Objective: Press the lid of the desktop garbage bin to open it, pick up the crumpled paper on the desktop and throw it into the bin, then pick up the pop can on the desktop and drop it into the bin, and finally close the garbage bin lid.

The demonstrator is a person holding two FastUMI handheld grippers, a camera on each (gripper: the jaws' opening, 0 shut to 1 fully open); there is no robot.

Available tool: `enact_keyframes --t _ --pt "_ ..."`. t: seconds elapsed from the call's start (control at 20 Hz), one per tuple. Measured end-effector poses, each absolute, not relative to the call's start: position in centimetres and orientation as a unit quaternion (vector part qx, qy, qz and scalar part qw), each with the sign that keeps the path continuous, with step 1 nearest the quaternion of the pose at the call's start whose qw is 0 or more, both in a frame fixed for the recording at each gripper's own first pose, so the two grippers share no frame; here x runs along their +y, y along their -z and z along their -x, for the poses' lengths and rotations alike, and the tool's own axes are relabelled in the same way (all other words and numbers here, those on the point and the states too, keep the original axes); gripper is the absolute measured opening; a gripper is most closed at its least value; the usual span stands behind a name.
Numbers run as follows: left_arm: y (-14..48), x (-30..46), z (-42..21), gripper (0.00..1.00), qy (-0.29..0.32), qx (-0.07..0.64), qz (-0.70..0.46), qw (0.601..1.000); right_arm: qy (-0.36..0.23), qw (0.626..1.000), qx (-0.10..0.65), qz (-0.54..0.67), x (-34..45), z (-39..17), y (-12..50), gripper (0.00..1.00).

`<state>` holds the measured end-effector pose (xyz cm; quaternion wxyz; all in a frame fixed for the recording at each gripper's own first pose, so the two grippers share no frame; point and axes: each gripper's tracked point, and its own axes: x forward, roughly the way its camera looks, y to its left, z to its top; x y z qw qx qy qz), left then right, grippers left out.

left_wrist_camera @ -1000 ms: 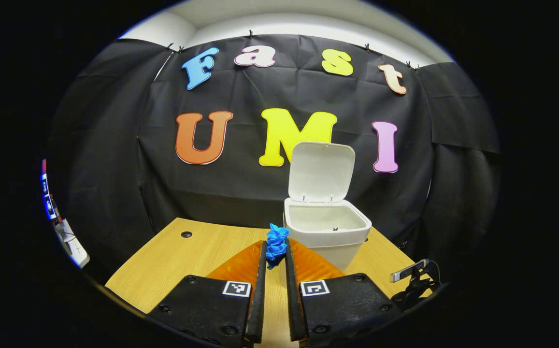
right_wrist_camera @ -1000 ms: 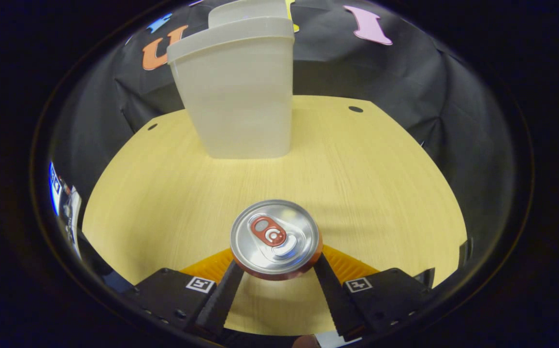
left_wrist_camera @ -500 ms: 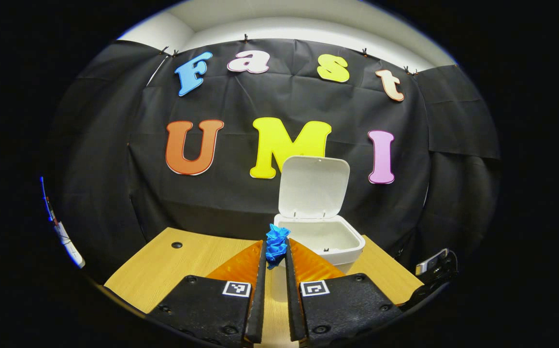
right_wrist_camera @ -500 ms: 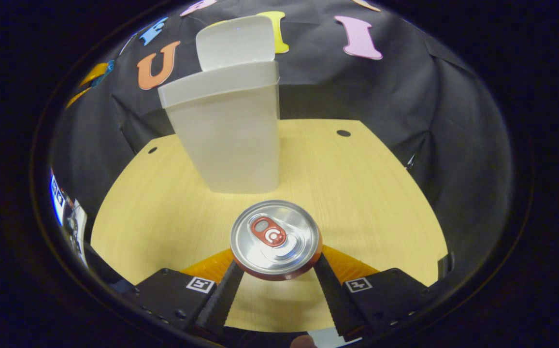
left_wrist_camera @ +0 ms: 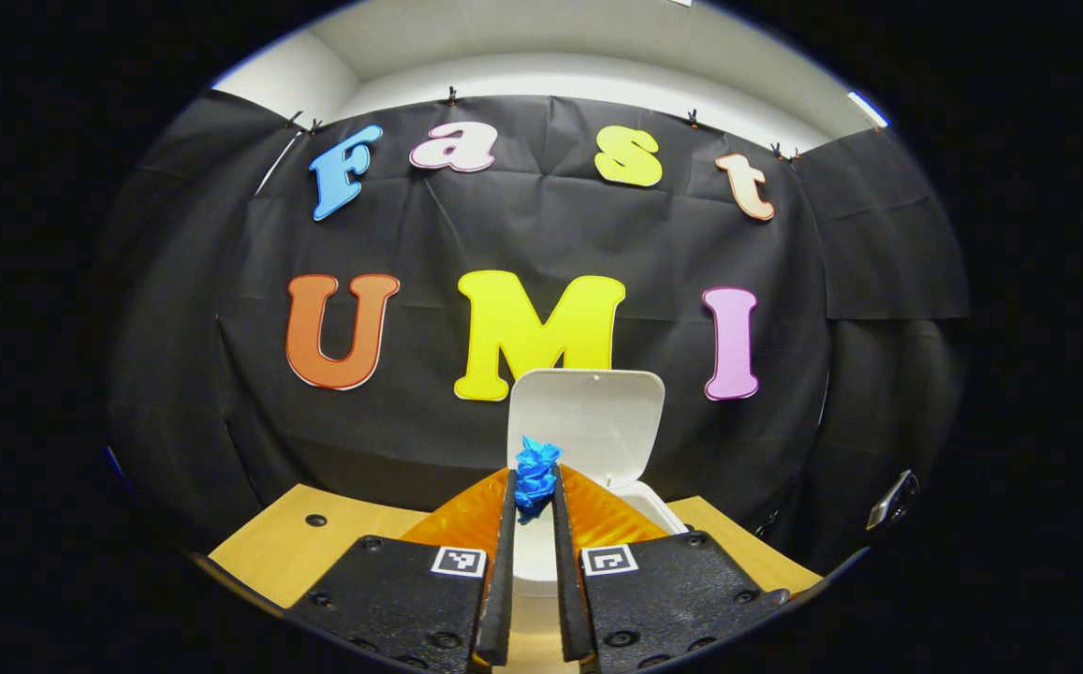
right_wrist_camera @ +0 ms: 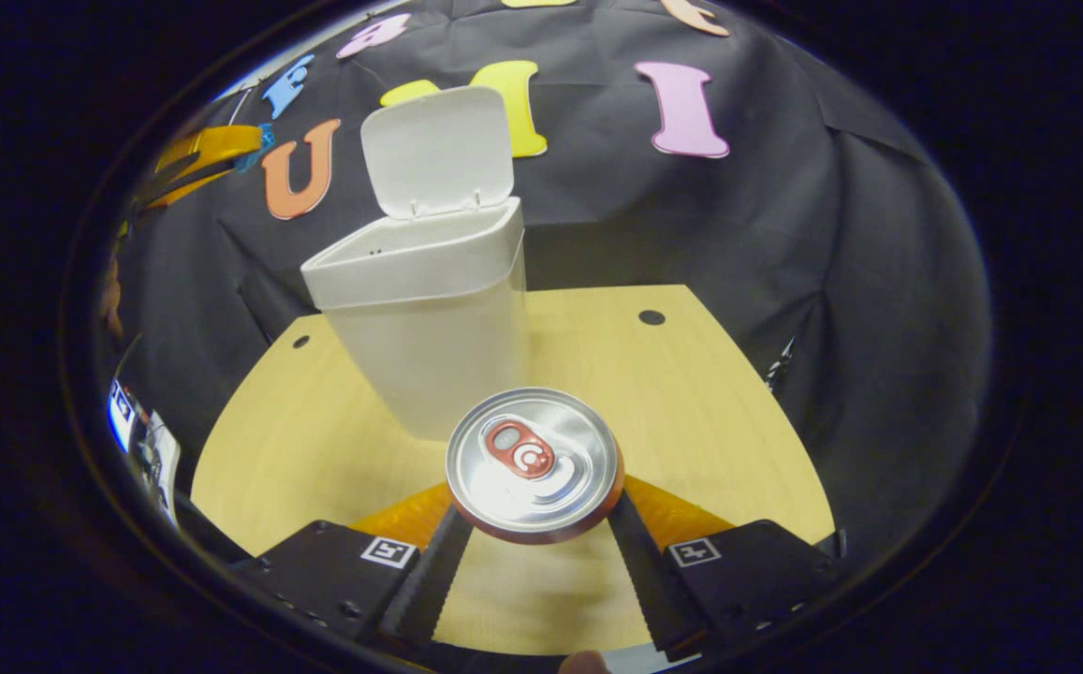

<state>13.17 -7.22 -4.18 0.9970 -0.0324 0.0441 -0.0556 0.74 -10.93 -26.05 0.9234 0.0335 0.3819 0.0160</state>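
My left gripper (left_wrist_camera: 534, 479) is shut on a blue crumpled paper (left_wrist_camera: 536, 463), held in the air just before the white bin (left_wrist_camera: 639, 501). The bin's lid (left_wrist_camera: 588, 421) stands upright and open behind the paper. My right gripper (right_wrist_camera: 537, 510) is shut on a pop can (right_wrist_camera: 534, 461), silver top and red tab facing the camera, above the wooden table (right_wrist_camera: 709, 412). Beyond the can stands the bin (right_wrist_camera: 429, 318) with its lid (right_wrist_camera: 438, 150) raised. At the upper left of the right gripper view, the left gripper (right_wrist_camera: 199, 150) hovers with the paper (right_wrist_camera: 256, 150), higher than the bin's rim.
The table has two small round holes (right_wrist_camera: 651, 317) (right_wrist_camera: 301, 342) near its far corners, and one shows in the left gripper view (left_wrist_camera: 315, 520). A small device (left_wrist_camera: 887, 499) sits off the table's right edge. The black cloth wall stands close behind the bin.
Both grippers have risen. The left one carried the paper up and closer to the bin's opening. The right one lifted the can away from the table, so the bin looks farther off.
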Motion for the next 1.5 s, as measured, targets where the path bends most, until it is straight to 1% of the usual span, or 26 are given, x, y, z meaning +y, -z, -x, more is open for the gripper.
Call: enact_keyframes --t 0.45,0.7,0.75,0.8,0.85,0.9,0.95,1.0,1.05,1.15,1.2,1.5 --pt "8.4 -9.2 -18.3 0.23 0.056 0.083 0.038 0.994 -0.011 0.923 0.384 -0.025 -13.3 -3.4 26.1 0.82" --pt "10.4 -9.6 -20.2 0.26 0.056 0.100 0.036 0.993 -0.009 0.920 0.391 -0.026 -14.2 -4.3 26.8 0.82" --pt "10.9 -10.0 -20.3 0.30 0.061 0.107 0.036 0.992 -0.007 0.919 0.393 -0.028 -14.3 -4.4 26.9 0.82" --pt "11.5 -10.1 -20.4 0.39 0.064 0.114 0.033 0.991 -0.005 0.918 0.395 -0.032 -14.4 -4.6 27.0 0.82" --pt "11.7 -10.2 -20.7 0.36 0.067 0.119 0.031 0.990 -0.004 0.918 0.396 -0.035 -14.6 -4.6 27.0 0.82" --pt "12.0 -10.1 -20.9 0.39 0.067 0.123 0.031 0.990 -0.002 0.917 0.396 -0.034 -14.7 -4.6 27.0 0.82" --pt "12.2 -10.3 -20.6 0.59 0.069 0.125 0.035 0.989 -0.001 0.918 0.396 -0.032 -14.7 -4.7 27.0 0.82" --pt "12.3 -10.4 -20.6 0.54 0.071 0.125 0.038 0.989 -0.001 0.917 0.397 -0.031 -14.6 -4.7 26.9 0.82" --pt "12.3 -10.4 -20.6 0.63 0.072 0.126 0.038 0.989 -0.001 0.917 0.398 -0.031 -14.5 -4.7 26.9 0.82" --pt "12.4 -10.2 -20.5 0.95 0.071 0.128 0.033 0.989 0.000 0.917 0.397 -0.029 -14.4 -4.8 26.7 0.82" --pt "12.4 -10.2 -20.3 0.99 0.073 0.129 0.033 0.988 0.000 0.918 0.395 -0.028 -14.3 -4.9 26.5 0.82" --pt "11.9 -8.5 -18.6 1.00 0.071 0.128 0.024 0.989 -0.010 0.924 0.383 -0.012 -13.0 -4.9 24.7 0.82"
